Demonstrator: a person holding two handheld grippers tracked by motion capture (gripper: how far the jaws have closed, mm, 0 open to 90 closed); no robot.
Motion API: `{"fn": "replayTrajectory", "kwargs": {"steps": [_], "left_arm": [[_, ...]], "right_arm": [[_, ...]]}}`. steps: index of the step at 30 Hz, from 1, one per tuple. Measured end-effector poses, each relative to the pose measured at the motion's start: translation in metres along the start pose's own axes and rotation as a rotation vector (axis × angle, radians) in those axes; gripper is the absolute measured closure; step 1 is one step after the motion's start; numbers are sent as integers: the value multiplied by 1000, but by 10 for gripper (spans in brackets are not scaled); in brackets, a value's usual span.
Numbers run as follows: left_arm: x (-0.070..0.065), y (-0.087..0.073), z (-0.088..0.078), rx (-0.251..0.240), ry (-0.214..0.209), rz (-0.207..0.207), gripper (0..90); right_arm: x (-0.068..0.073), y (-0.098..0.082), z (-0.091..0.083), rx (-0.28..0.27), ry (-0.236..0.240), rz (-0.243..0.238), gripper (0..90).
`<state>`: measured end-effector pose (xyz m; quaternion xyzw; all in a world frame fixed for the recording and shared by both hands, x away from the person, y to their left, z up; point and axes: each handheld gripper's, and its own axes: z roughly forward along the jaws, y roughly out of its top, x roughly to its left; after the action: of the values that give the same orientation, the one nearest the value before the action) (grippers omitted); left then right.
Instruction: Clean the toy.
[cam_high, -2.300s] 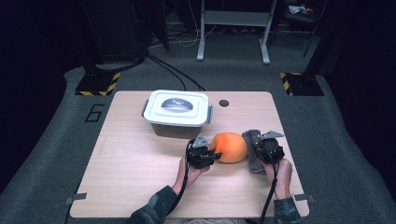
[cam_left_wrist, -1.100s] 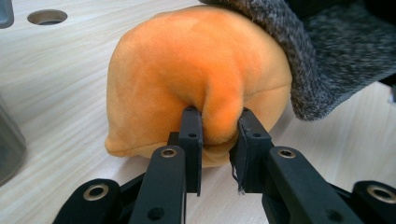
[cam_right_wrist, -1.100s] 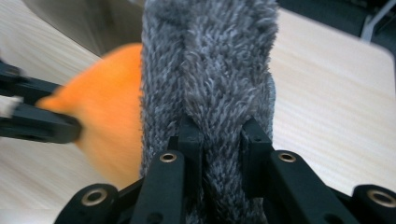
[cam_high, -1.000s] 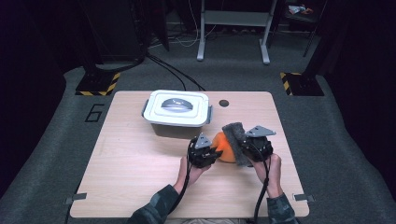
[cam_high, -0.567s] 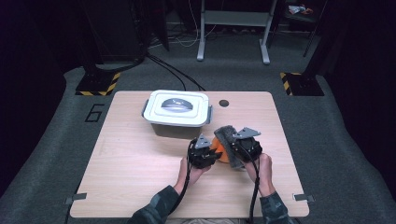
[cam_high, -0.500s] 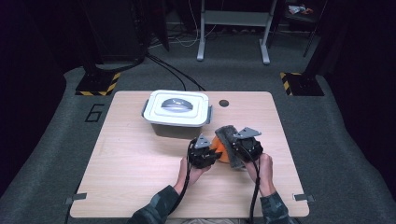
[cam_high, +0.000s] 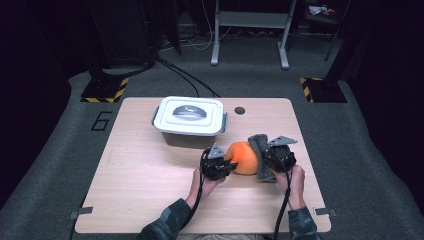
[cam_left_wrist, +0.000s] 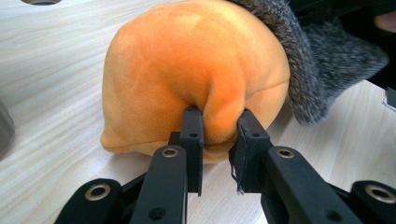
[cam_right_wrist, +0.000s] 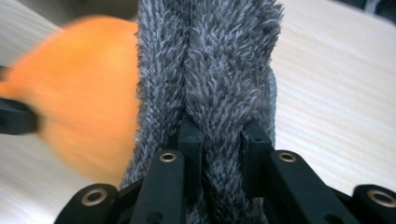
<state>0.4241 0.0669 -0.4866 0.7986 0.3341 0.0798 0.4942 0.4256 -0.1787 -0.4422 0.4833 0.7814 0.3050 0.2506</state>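
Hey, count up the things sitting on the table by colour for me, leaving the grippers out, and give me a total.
Orange: 1, the round orange plush toy
Grey: 1, the fuzzy grey cloth
White: 1, the white plastic lidded box
Total: 3

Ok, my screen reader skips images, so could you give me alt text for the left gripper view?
The left claw pinches a fold of an orange plush toy resting on a light wooden table. A grey fuzzy cloth drapes against the toy's far right side.
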Motion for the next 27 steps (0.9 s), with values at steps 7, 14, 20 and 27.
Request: {"fn": "replayTrajectory", "kwargs": {"steps": [7,14,20,27], "left_arm": [[0,0,0,-4,2,1,760],[0,1,-1,-3,5,5,760],[0,3,-1,-9,8,0,759],[-1,6,0,-8,12,3,758]], "right_arm": [[-19,-19,22,56,-24,64,746],[-27,-30,38,107,-34,90,746],[-25,-18,6,24,-63,82,746],[1,7,-34,-110,-2,-23,747]]}}
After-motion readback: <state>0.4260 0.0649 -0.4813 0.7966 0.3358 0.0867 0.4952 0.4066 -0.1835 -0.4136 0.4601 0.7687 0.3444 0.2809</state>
